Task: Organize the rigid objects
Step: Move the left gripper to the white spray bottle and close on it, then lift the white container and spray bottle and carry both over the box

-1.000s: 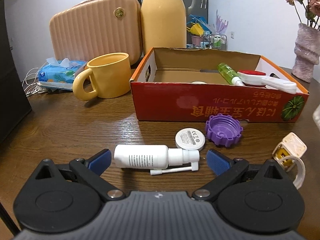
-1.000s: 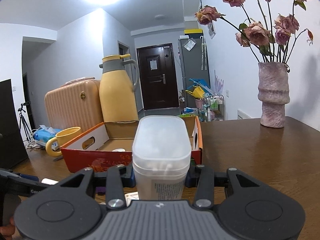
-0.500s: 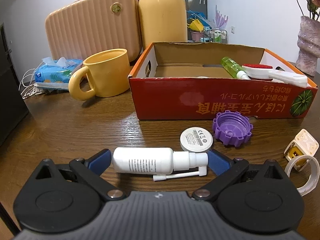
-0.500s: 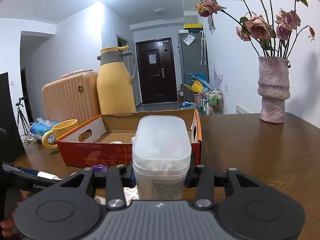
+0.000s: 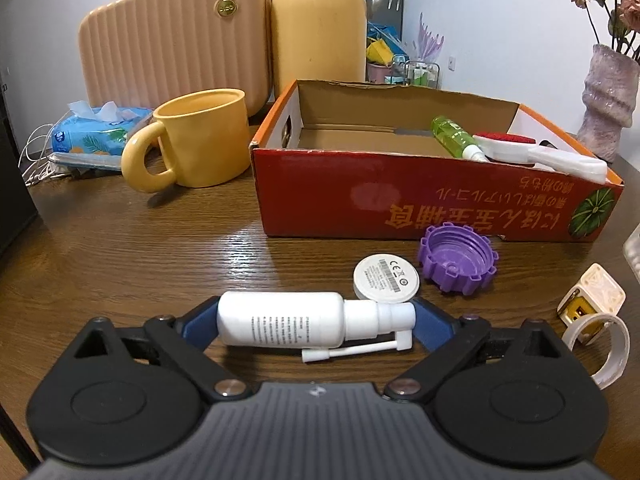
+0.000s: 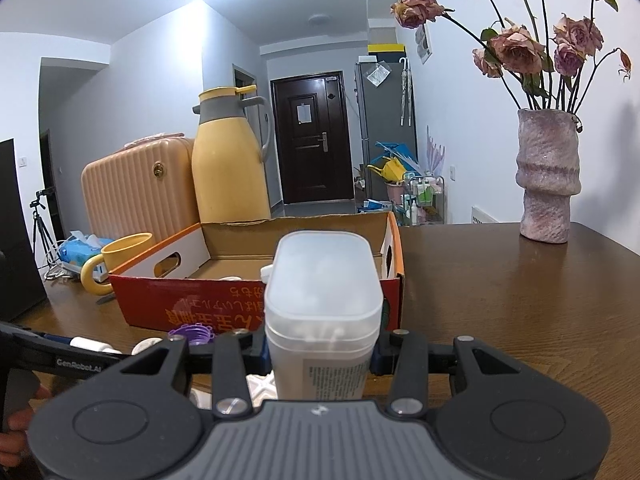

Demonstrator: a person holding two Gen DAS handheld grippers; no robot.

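A white spray bottle (image 5: 280, 322) lies sideways on the wooden table between the blue pads of my left gripper (image 5: 316, 320). The jaws are closing, and the pads meet the bottle's base and its nozzle cap. Just beyond it lie a white round disc (image 5: 386, 278), a purple ribbed cap (image 5: 458, 258) and a small cream cube with a ring (image 5: 592, 300). Behind them stands the red cardboard box (image 5: 400, 200), holding a green bottle (image 5: 454, 136) and a white and red brush (image 5: 516, 146). My right gripper (image 6: 320, 354) is shut on an upright translucent swab container (image 6: 324, 280), in front of the box (image 6: 192, 300).
Left of the box stand a yellow mug (image 5: 204, 136) and a blue tissue pack (image 5: 96, 128). A ribbed peach case (image 5: 172, 36) and a yellow thermos jug (image 5: 320, 24) rise behind. A pink vase (image 6: 548, 184) with dried roses stands at the table's right.
My left gripper has slid forward so the spray bottle lies between its pads, and the jaws have drawn in onto its ends. The right gripper still holds the container in the same place.
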